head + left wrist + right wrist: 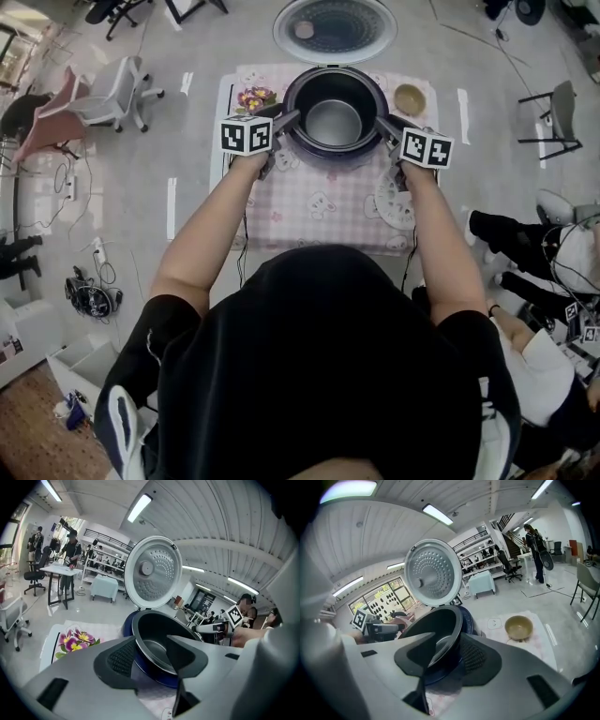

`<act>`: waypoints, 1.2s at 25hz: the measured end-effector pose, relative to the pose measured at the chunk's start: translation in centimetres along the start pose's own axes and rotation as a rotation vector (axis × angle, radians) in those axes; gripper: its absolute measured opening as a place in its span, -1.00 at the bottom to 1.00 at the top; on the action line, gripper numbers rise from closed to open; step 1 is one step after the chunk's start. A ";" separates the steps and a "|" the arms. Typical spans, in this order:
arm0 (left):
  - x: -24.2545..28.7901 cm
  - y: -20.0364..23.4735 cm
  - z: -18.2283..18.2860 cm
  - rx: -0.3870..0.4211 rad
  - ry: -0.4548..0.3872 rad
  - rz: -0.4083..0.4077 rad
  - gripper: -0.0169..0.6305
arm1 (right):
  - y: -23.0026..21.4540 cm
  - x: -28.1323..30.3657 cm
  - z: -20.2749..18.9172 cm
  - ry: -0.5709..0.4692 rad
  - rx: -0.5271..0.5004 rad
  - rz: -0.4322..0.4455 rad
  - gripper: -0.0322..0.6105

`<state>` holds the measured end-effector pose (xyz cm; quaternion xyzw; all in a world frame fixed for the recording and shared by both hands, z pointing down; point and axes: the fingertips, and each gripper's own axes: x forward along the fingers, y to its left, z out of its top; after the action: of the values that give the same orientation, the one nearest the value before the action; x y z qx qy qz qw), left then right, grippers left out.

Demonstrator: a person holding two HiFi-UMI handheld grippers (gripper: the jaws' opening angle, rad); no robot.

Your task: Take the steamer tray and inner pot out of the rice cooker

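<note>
1. The rice cooker [292,103] is standing at upper centre of the head view on a pink checked cloth [319,202], with its lid [335,28] tipped fully open behind it.
2. The dark inner pot [333,122] is sitting seated in the cooker body, well below the open lid.
3. The left gripper [286,117] is sitting at the pot's left rim and the right gripper [384,127] at its right rim, on opposite sides and about equally near.
4. In the left gripper view, the left gripper [152,644] is holding its jaws apart, one outside the inner pot [159,625] and one over its inside. The rim is running between them, and I see no pad pressing on it.
5. The right gripper view is showing the same: the right gripper [449,641] is straddling the inner pot [440,625] with its jaws parted and unclamped.
6. The pot is round, so no long axis matters. My judgement is that a lift turns on both pairs of jaws closing on the rim across its diameter.
7. Steamer tray: none is showing inside the pot. A pale round piece [386,204] is lying on the cloth at lower right and may be it, but I cannot tell.
8. A small bowl [409,98] is resting to the cooker's right.
</note>
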<state>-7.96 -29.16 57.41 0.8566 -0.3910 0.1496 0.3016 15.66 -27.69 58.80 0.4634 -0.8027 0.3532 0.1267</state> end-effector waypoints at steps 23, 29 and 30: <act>2.9 0.1 0.4 -0.398 -0.013 -0.063 -0.31 | -1.5 2.1 0.6 0.013 0.196 -0.066 -0.58; 2.2 0.9 -0.2 -0.405 -0.013 -0.058 -0.76 | -1.8 3.0 1.3 -0.001 0.135 -0.145 -0.36; 2.2 0.8 -0.3 -0.395 -0.012 -0.060 -0.76 | -2.1 3.1 1.4 -0.006 0.114 -0.162 -0.35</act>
<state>-7.18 -30.69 59.01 0.7930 -0.3888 0.0556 0.4658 15.92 -31.37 60.43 0.5341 -0.7418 0.3855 0.1259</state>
